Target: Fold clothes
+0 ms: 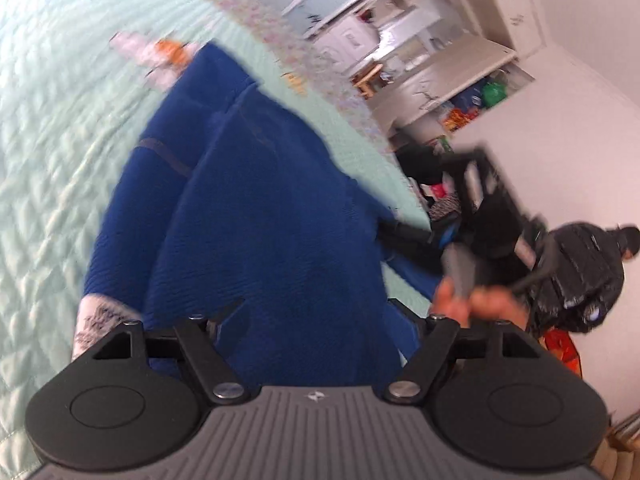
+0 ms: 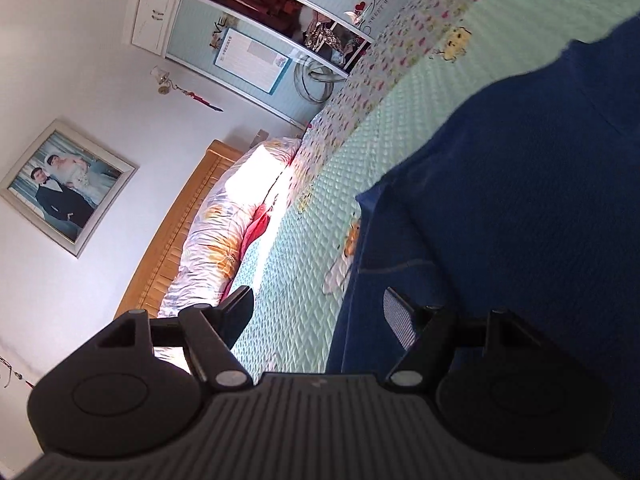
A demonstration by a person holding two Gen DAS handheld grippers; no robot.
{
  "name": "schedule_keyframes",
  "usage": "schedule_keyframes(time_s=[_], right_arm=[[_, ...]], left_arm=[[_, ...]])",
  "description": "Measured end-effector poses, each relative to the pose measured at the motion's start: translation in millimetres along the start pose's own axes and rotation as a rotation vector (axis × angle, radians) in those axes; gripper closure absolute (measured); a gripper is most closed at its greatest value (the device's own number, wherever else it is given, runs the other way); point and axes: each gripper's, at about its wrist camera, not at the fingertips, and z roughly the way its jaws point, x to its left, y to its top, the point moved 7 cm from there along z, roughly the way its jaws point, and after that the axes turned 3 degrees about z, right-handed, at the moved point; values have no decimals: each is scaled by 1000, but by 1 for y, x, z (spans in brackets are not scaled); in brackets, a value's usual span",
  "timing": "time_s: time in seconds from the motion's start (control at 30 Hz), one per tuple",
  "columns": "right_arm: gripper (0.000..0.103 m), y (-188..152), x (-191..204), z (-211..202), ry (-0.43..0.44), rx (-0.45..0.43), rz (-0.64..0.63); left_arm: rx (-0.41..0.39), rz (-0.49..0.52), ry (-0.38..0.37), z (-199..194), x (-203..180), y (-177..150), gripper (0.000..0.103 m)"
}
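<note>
Blue garment spread on the bed, folding barely begun

The blue garment (image 1: pixel 256 208) lies on the mint quilted bed (image 1: pixel 52 152), one sleeve with a dark band and a patterned white cuff (image 1: pixel 100 320) reaching toward the left tongs (image 1: pixel 316 316); a layer seems to overlap the body, so perhaps 1 fold is in, though blur makes that uncertain. Both tongs stand wide with nothing gripped: the left over the fabric, the right tongs (image 2: pixel 320 308) straddling the garment's edge. The remaining folds look still to do. A hand (image 1: pixel 476 304) shows beside the left tongs, a headboard (image 2: pixel 180 232) beyond
</note>
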Motion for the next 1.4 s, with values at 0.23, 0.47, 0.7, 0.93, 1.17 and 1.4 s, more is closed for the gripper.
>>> schedule_keyframes(time_s=[0.23, 0.47, 0.7, 0.93, 1.17, 1.4], right_arm=[[30, 42, -8, 117, 10, 108, 57], [31, 67, -41, 188, -114, 101, 79], [69, 76, -78, 199, -181, 71, 94], [75, 82, -85, 175, -191, -48, 141], [40, 69, -63, 67, -100, -215, 179], [30, 11, -104, -105, -106, -466, 315]], left_arm=[[30, -28, -82, 0, 13, -1, 26], [49, -21, -134, -5, 21, -3, 23], [53, -46, -177, -9, 26, -6, 23], [42, -43, -178, -11, 26, -9, 23], [35, -37, -137, -12, 23, -12, 23], [44, -30, -13, -9, 5, -13, 23]])
